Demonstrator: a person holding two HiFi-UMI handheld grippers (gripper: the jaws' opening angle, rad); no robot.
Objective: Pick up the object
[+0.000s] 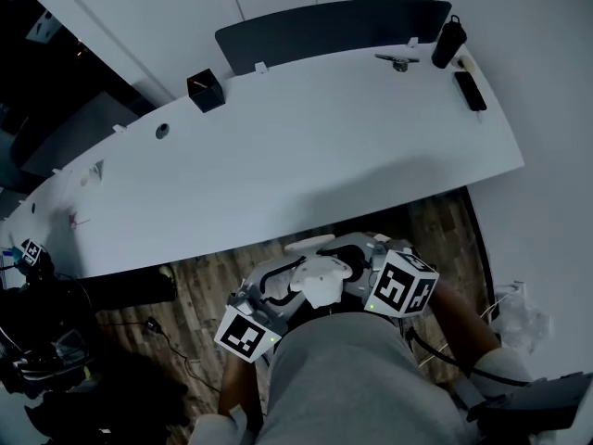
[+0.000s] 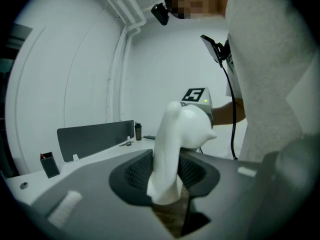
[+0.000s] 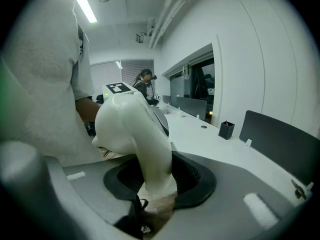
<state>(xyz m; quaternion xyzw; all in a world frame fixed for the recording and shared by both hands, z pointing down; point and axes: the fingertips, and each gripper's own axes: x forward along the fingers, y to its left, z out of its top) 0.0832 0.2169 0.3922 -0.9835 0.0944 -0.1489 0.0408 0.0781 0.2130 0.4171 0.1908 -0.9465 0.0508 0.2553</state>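
At left, left gripper [image 2: 167, 184], jaws clamped on one end of the white moulded object [image 2: 172, 144]. In the middle, object carried off the table [image 1: 324, 156], near the person's torso, above the wooden floor [image 1: 199, 276]. At right, right gripper [image 3: 155, 184], jaws pressed on the other end. Judged as already lifted: pick-up apparently done, only a steady two-sided hold left to keep. Far on the table, black pen holder [image 1: 206, 92] at left, bottle [image 1: 448, 43] at right.

No words, numbers or brand names are legible. The left marker cube [image 1: 247, 334] and right marker cube [image 1: 404, 287], lower centre, bear only black-and-white square patterns.
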